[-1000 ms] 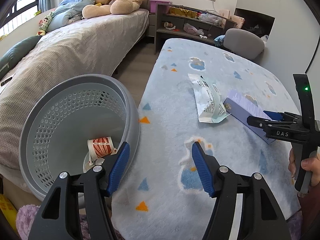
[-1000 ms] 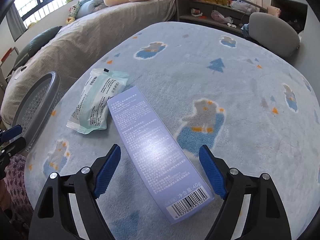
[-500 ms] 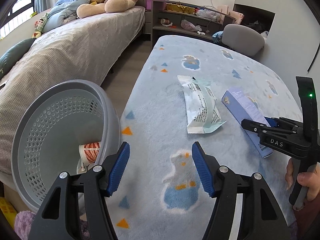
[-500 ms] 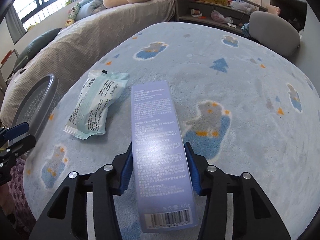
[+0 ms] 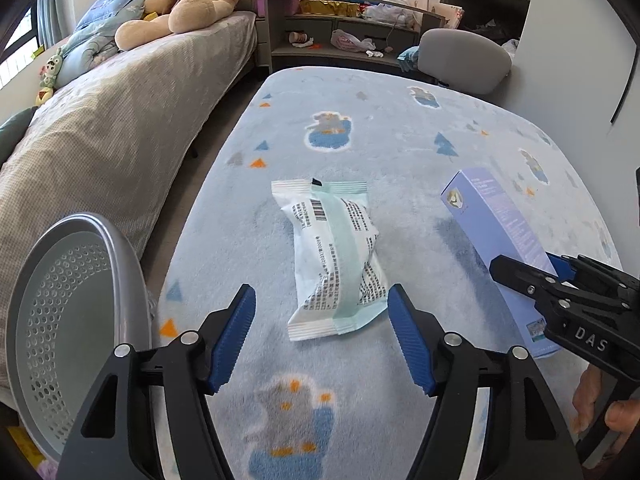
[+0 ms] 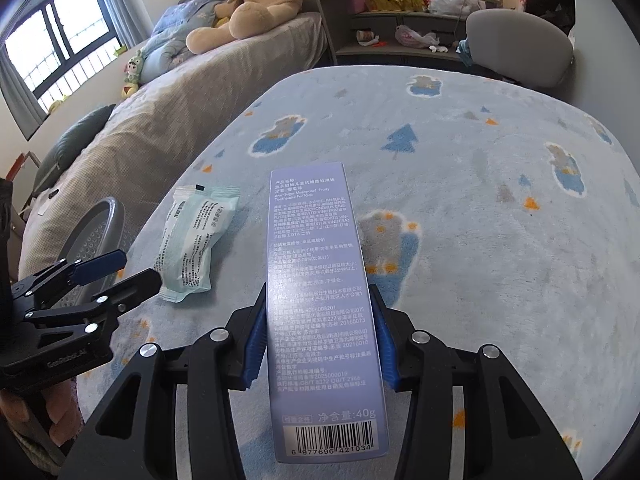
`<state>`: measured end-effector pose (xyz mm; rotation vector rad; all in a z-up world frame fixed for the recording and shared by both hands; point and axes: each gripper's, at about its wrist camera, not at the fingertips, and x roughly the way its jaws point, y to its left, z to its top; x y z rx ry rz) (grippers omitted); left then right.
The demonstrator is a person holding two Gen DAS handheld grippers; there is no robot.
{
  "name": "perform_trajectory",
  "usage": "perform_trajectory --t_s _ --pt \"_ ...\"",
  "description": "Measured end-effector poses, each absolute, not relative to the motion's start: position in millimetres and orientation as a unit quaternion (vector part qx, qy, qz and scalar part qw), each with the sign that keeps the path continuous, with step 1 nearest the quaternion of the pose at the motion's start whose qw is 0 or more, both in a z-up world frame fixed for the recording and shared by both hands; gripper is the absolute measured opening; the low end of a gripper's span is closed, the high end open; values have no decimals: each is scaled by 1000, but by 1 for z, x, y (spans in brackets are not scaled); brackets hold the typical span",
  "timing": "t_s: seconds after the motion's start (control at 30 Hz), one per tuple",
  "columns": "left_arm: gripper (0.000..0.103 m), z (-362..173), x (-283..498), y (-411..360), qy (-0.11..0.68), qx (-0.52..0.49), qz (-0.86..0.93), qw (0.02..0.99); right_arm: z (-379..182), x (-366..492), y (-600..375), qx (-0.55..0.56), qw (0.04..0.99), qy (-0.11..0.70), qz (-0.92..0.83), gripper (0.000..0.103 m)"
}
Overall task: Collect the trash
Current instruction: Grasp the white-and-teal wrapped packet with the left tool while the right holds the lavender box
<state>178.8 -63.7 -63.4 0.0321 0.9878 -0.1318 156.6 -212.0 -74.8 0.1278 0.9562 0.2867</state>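
A white and green packet (image 5: 334, 256) lies flat on the blue rug (image 5: 360, 132). My left gripper (image 5: 319, 290) hovers over the packet's near end. Its jaws are opening, and the pads stand apart from the packet on both sides. My right gripper (image 6: 318, 292) is shut on a long lilac toothpaste box (image 6: 316, 280). In the left wrist view the lilac toothpaste box (image 5: 500, 224) tilts with its far end off the rug, held by the right gripper (image 5: 560, 276). A grey perforated basket (image 5: 132, 264) stands at the rug's left edge. Its inside is hidden from here.
A bed (image 5: 120, 128) with a teddy bear (image 5: 188, 0) runs along the left. A grey chair (image 5: 464, 60) and low shelves (image 5: 340, 32) stand at the rug's far end. A hand (image 5: 616, 412) holds the right tool at the lower right.
My right gripper closed on the lilac box, straightened it and raised its far end. My left gripper moved right from the basket to over the packet.
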Motion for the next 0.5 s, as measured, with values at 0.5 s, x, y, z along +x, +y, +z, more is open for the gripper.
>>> perform_trajectory --t_s 0.5 --pt "66 -94 228 -84 519 15 -57 853 -66 157 -235 92 879 448 135 45"
